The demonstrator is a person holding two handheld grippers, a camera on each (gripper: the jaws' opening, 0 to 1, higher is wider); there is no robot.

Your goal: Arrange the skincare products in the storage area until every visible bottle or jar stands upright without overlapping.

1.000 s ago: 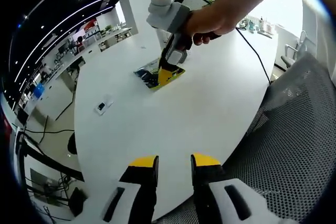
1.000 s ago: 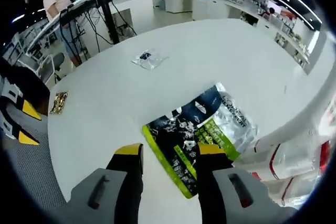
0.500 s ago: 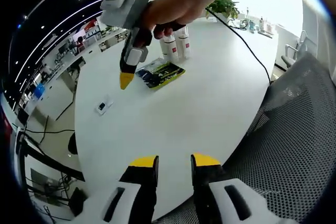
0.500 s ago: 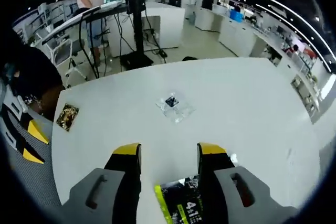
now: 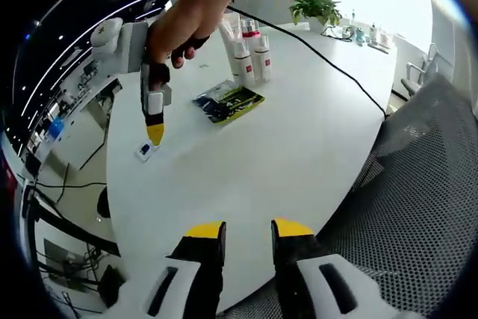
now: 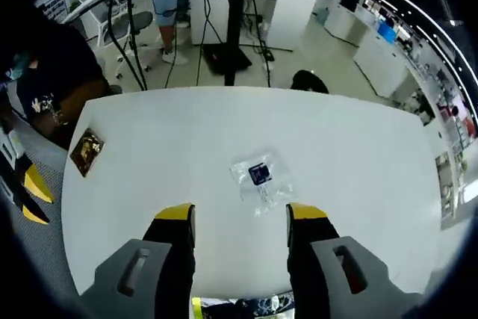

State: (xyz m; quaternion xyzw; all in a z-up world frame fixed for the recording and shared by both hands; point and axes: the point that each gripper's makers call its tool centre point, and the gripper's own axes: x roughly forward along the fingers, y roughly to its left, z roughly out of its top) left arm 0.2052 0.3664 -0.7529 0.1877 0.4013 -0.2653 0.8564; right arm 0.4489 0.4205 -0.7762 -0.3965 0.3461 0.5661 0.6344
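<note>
Hovering over a clear sachet, the right tool gapes empty; the left tool likewise.

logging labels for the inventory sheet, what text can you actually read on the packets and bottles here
No text is legible.
dark green packet: print too blurred.
white bottles: red marks, unreadable.
clear sachet: dark label too small.
gold packet: pattern, nothing readable.

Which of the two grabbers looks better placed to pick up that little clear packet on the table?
Probably the right gripper: its open jaws hang just short of the small clear packet. The left gripper sits back at the table's near edge.
</note>
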